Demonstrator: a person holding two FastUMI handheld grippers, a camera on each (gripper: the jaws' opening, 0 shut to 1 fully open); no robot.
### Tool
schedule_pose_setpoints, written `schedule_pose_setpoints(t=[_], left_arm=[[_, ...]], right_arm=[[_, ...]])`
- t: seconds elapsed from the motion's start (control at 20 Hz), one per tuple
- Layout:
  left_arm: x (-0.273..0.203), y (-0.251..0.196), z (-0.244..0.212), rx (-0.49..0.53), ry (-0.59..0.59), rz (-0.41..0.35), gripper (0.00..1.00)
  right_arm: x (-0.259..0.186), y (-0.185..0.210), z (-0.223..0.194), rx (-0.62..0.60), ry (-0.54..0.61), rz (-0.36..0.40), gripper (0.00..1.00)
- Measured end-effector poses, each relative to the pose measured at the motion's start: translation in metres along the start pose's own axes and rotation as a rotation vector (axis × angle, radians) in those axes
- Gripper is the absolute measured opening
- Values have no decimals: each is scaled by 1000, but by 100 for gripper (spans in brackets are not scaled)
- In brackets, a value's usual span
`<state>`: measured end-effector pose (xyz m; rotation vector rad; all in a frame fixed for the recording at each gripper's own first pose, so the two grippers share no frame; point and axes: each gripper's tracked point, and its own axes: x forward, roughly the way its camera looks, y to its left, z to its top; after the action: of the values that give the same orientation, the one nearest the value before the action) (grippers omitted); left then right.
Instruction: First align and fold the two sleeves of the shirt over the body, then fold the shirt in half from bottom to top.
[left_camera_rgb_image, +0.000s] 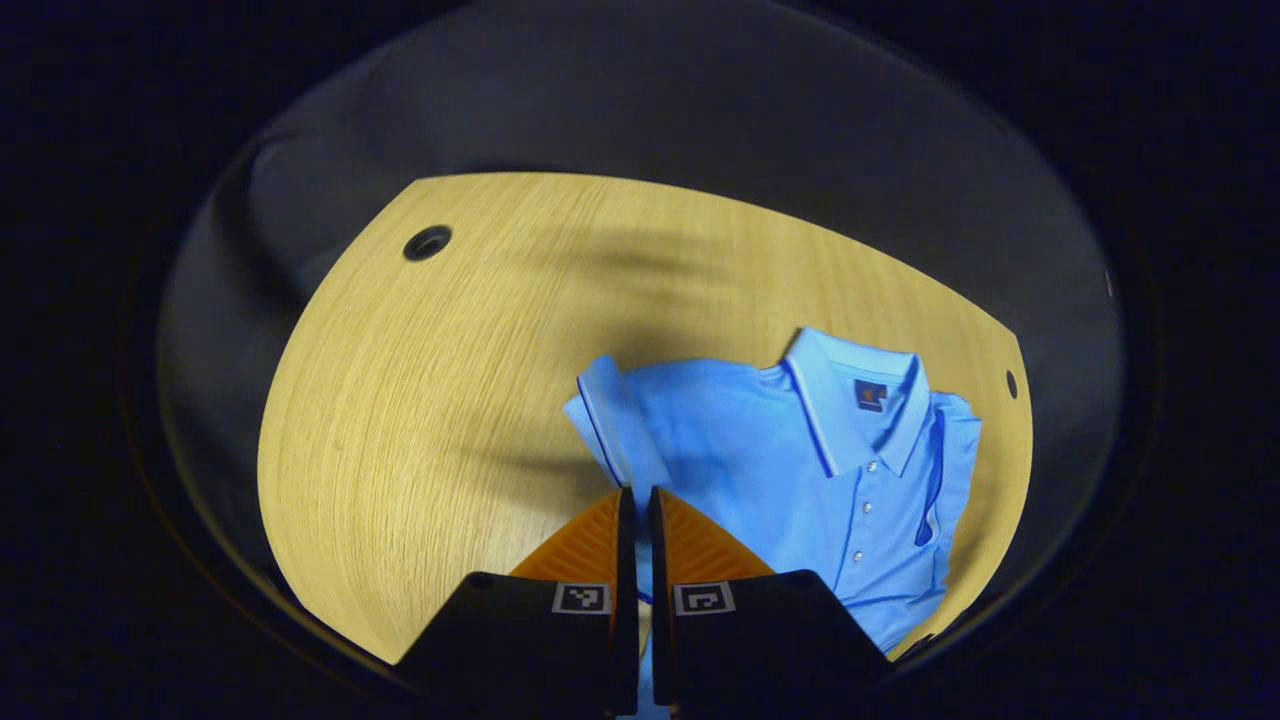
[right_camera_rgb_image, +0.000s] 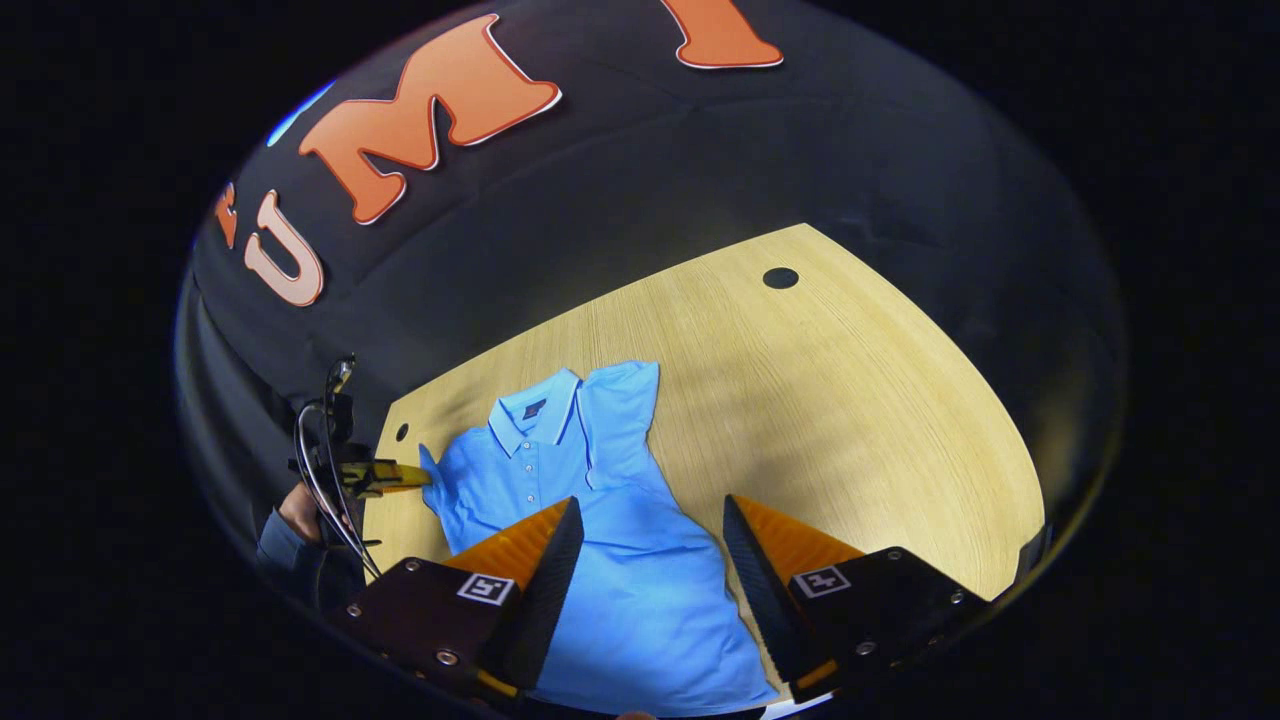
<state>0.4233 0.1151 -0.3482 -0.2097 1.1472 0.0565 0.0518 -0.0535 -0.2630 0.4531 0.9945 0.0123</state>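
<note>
Blue cloth of the shirt is pinched at its sleeve between the nearly closed fingers of the left gripper. Below the right gripper, whose fingers are spread wide and hold nothing, the shirt's body lies flat on the wooden tabletop. Farther off, its collar.

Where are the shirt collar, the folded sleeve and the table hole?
Collar (left_camera_rgb_image: 860, 400), left gripper view, on its inner band.
Folded sleeve (right_camera_rgb_image: 620, 420), right gripper view, mid-sleeve.
Table hole (right_camera_rgb_image: 780, 278), right gripper view, its centre.
</note>
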Motion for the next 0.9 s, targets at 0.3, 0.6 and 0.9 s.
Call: schedule_pose_setpoints(t=[0.3, 0.6, 0.9], left_arm=[[-13, -59, 22, 102, -4, -102, 10], [-33, -99, 11, 48, -7, -290, 48], [-65, -74, -22, 66, -35, -243, 100]], right_arm=[[-13, -6, -8, 7, -3, -2, 97], [-25, -9, -20, 3, 8, 3, 97], [-38, -4, -45, -46, 18, 25, 97]])
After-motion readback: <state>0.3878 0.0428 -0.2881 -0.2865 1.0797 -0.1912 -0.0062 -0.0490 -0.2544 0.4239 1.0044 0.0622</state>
